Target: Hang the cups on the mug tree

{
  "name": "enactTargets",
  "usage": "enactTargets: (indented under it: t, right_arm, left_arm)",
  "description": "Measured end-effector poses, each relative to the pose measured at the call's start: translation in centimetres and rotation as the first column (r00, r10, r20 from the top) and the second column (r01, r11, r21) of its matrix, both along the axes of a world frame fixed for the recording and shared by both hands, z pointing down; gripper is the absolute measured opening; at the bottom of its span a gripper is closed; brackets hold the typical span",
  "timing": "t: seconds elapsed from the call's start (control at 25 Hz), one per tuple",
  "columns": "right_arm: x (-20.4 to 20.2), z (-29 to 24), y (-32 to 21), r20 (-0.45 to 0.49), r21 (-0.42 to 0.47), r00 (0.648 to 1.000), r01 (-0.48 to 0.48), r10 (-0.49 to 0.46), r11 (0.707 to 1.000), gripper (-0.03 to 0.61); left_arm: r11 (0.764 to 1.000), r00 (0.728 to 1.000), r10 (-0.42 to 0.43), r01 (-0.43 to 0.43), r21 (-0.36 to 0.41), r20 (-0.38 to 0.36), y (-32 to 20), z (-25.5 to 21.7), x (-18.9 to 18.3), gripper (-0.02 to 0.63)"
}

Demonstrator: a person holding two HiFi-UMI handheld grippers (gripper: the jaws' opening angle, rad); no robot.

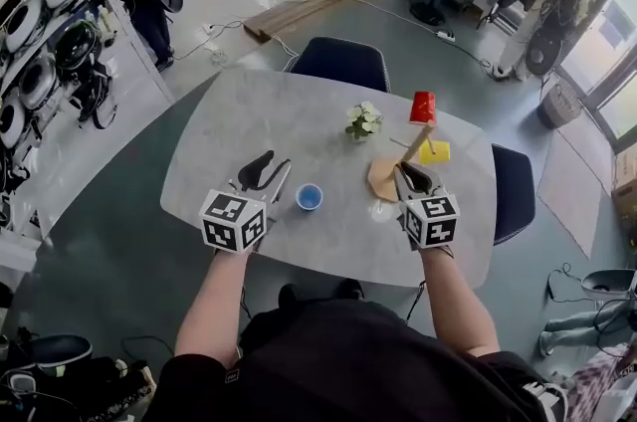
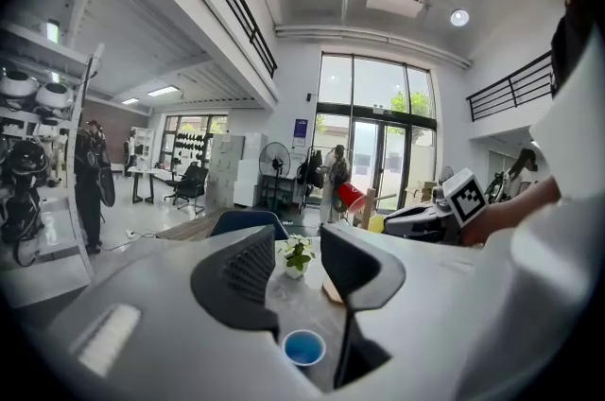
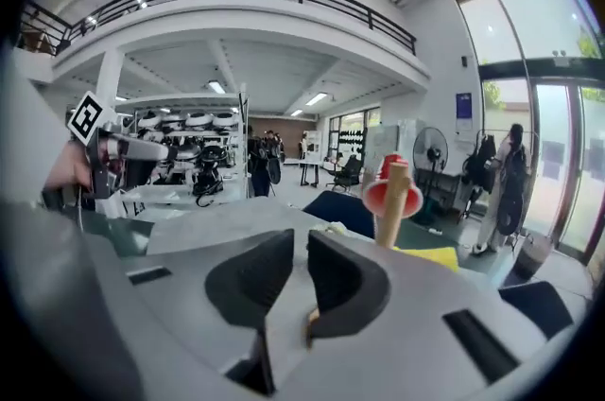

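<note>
Here, blue cup (image 1: 310, 197) well inside the table's (image 1: 239, 106) near edge.

no readable text, square marker patterns only, no lettering

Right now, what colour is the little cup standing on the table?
The cup is blue, clearest in the head view.

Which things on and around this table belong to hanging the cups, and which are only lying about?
For the job:
mug tree
red cup, at its top
yellow cup, beside its pole
blue cup, standing on the table

Lying about:
potted plant
far chair
right-hand chair
</note>
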State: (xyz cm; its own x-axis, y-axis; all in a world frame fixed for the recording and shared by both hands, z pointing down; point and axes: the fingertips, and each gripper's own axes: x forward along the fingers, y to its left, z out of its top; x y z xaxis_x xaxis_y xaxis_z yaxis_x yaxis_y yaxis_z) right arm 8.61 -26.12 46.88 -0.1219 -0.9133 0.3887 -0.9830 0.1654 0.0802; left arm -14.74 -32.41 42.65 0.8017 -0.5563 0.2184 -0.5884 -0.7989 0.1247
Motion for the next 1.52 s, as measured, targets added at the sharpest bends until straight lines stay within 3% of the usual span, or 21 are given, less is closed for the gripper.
enactTargets:
  t: [0.28, 0.48, 0.76, 0.96, 1.16, 1.32, 1.52]
  right_arm:
    - [-7.9, -1.0, -0.5, 0.132, 0.065, 0.991, -0.034, 0.025, 0.997, 0.034]
    - [-11.1, 0.7, 1.0, 0.148, 0.04, 0.988, -0.044, 0.037, 0.998, 0.034]
    - [-10.5, 2.8, 1.9, 0.177, 0.052, 0.982, -0.08, 0.07, 0.995, 0.034]
    - [-9.9, 6.3, 2.2, 0.193, 0.01, 0.978, -0.082, 0.078, 0.997, 0.034]
    - [-8.8, 8.8, 3.7, 0.204, -0.035, 0.972, -0.115, 0.12, 0.993, 0.034]
    - [-7.9, 9.8, 5.0, 0.207, -0.058, 0.967, -0.138, 0.147, 0.989, 0.034]
    - [-6.8, 10.8, 6.1, 0.209, -0.072, 0.962, -0.166, 0.178, 0.983, 0.034]
  left_arm:
    - [0.996, 0.996, 0.085, -0.085, -0.031, 0.006, -0.5, 2.8, -5.4, 0.159]
    - [0.989, 0.992, 0.129, -0.129, -0.073, -0.001, -0.2, 5.4, -6.4, 0.16]
    - [0.966, 0.971, 0.237, -0.234, -0.105, 0.013, 0.8, 10.3, -3.5, 0.223]
    - [0.937, 0.938, 0.336, -0.325, -0.125, 0.08, 1.6, 15.3, -1.0, 0.285]
    - [0.918, 0.921, 0.372, -0.345, -0.198, 0.12, 2.3, 20.3, 0.4, 0.315]
    - [0.892, 0.875, 0.437, -0.393, -0.224, 0.207, 3.4, 24.1, 1.6, 0.375]
    - [0.891, 0.865, 0.441, -0.389, -0.236, 0.24, 3.0, 26.8, 3.5, 0.376]
